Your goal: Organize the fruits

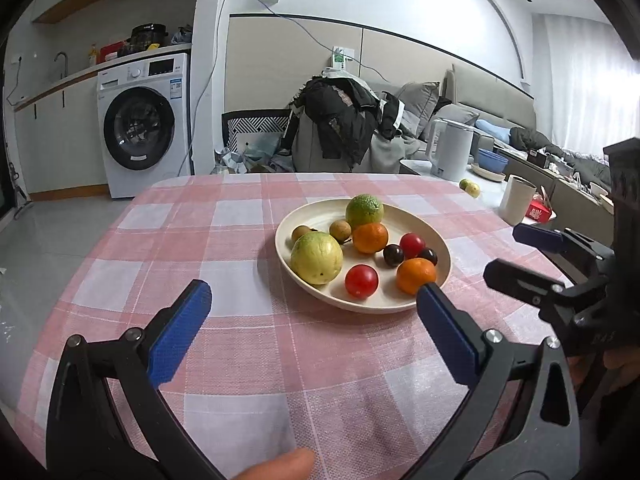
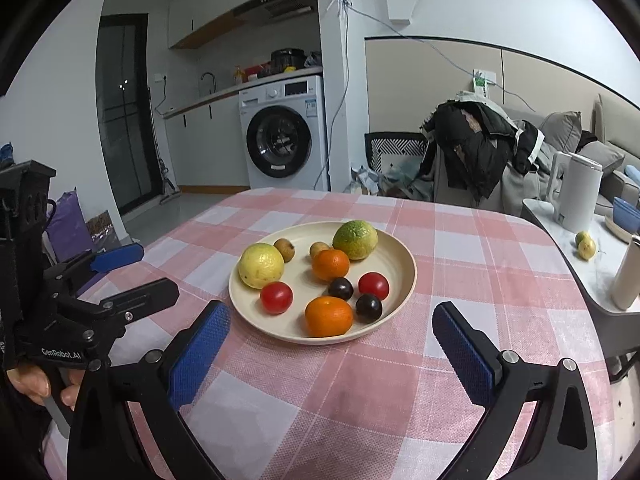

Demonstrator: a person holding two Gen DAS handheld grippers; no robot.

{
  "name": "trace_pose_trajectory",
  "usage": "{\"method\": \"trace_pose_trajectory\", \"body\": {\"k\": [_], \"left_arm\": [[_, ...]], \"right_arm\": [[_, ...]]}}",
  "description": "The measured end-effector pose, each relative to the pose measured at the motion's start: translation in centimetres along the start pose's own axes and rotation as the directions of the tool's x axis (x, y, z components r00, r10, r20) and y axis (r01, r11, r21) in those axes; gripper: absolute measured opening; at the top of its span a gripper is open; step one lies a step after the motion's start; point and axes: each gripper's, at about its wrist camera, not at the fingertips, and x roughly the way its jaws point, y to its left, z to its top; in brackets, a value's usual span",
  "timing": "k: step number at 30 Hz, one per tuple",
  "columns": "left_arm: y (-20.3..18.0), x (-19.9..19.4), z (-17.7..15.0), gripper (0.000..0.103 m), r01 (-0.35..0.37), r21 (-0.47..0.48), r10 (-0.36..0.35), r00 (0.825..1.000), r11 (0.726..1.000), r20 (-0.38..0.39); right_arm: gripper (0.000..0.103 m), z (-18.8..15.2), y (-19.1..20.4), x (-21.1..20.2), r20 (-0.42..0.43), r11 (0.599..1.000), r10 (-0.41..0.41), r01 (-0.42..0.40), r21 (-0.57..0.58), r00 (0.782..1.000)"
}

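A cream plate (image 1: 442,249) (image 2: 400,252) sits on the pink checked tablecloth and holds several fruits: a yellow-green guava (image 1: 316,257) (image 2: 261,265), a green citrus (image 1: 364,209) (image 2: 355,239), two oranges (image 1: 415,275) (image 2: 329,316), red tomatoes (image 1: 361,280) (image 2: 276,297), dark plums and small brown longans. My left gripper (image 1: 314,294) is open and empty, just short of the plate's near edge. My right gripper (image 2: 332,316) is open and empty, also near the plate's front edge. Each gripper shows in the other's view (image 1: 520,252) (image 2: 132,268).
A side table to the right carries a white kettle (image 1: 451,148) (image 2: 576,196), two small yellow-green fruits (image 1: 470,187) (image 2: 586,245), a white cup (image 1: 516,199) and blue bowls (image 1: 492,160). A clothes-draped chair (image 1: 340,128) stands behind the table.
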Motion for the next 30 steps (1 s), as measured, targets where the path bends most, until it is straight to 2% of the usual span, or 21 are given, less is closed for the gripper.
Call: {"method": "trace_pose_trajectory", "body": {"k": [13,30], "left_arm": [[-0.83,0.04,0.06,0.102,0.034,0.032,-0.034,0.999,0.999,0.009],[-0.45,-0.18,0.00,0.102,0.045,0.012,-0.045,0.999,0.999,0.021]], "right_arm": [[0.103,-0.59,-0.46,-0.42,0.040,1.000,-0.008,0.008,0.005,0.999],[0.103,-0.44,-0.19,-1.07,0.073,1.000,-0.002,0.002,-0.006,0.997]]}}
